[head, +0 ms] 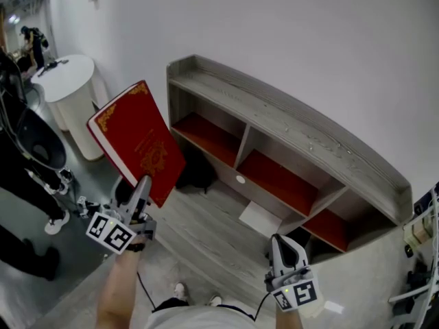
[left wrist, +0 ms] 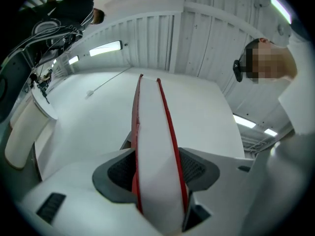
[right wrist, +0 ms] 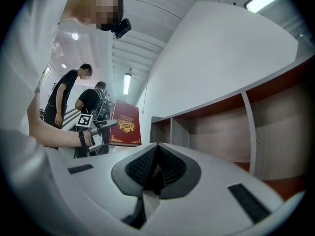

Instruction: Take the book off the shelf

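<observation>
Your left claw point(head: 143, 187) pinches the red book point(head: 136, 139) only by its lower edge, so it may swing loose, and your pressed-together right claw point(head: 282, 244) offers no support.

Left gripper point(head: 143, 185), right gripper point(head: 282, 242): white shells
Dark ribbed pads point(right wrist: 140, 166), black-and-white marker cube point(head: 110, 233) behind each; black wristband point(head: 135, 247) behind the left cube.

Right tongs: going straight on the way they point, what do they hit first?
Probably the shelf: the right tongs, shut and empty, aim at its open compartments with nothing in between. The book sits off to the left of that line. Depth unclear.
</observation>
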